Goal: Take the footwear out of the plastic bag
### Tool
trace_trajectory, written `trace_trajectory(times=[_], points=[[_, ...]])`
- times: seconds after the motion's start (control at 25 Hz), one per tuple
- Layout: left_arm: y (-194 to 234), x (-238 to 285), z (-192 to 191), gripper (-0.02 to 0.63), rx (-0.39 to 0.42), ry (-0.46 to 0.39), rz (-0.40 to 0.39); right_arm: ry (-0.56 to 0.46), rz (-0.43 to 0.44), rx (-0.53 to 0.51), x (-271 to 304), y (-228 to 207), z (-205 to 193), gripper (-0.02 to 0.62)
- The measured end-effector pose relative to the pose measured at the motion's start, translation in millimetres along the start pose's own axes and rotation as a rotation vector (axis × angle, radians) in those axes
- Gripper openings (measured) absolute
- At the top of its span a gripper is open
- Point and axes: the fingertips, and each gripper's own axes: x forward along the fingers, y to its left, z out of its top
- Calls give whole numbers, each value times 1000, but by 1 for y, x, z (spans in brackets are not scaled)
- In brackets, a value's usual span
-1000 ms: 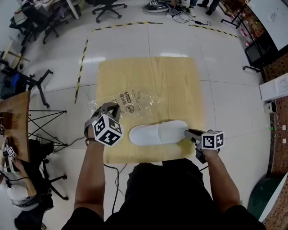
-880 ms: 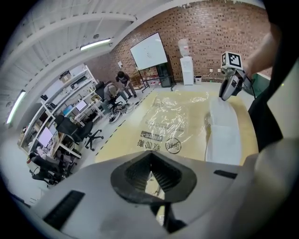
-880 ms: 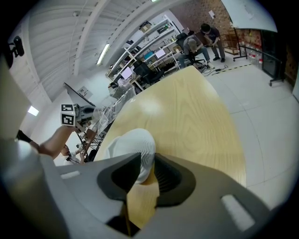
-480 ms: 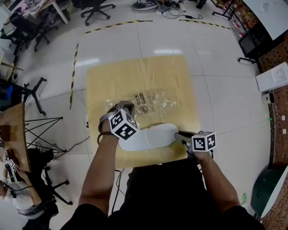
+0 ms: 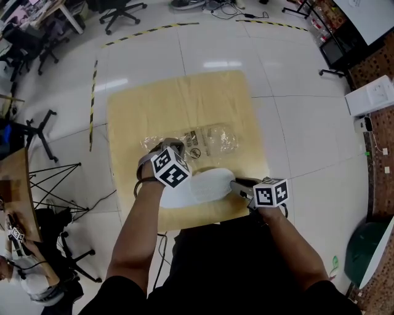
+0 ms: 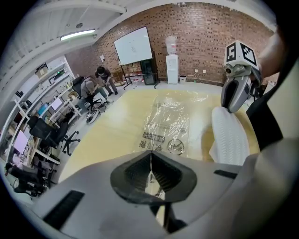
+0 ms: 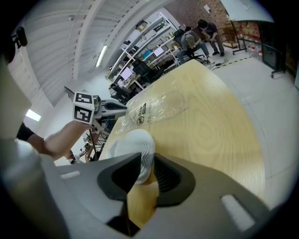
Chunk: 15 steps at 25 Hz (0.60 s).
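Note:
A white slipper point(image 5: 198, 187) lies outside the bag on the near part of a pale wooden board point(image 5: 184, 101). My right gripper point(image 5: 236, 184) is shut on the slipper's right end, and its rim point(image 7: 140, 149) sits pinched between the pads. The clear printed plastic bag point(image 5: 200, 140) lies flat just beyond the slipper. My left gripper point(image 5: 165, 147) is at the bag's near-left corner with its jaws together on the film point(image 6: 163, 126). In the left gripper view the slipper point(image 6: 229, 135) and the right gripper point(image 6: 235, 93) are at the right.
The board lies on a white tiled floor with yellow-black tape point(image 5: 92, 98). Office chairs point(image 5: 123, 7) stand at the back, with a black stand point(image 5: 58, 178) and a wooden table point(image 5: 12, 191) to the left. A white box point(image 5: 372, 98) is at the right. People point(image 6: 100, 84) sit far off.
My left gripper moved right and closer to the slipper, dragging the bag with it across the board. The right gripper stayed on the slipper.

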Motion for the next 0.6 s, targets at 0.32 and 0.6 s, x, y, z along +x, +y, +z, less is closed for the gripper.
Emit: trace_trajectory(times=[0.32, 0.6], points=[[-5, -28, -10, 51, -130, -105, -3, -39, -71, -53, -14, -1, -1, 127], [-31, -107, -35, 8, -523, -368, -90, -314, -78, 92, -56, 19, 2, 2]])
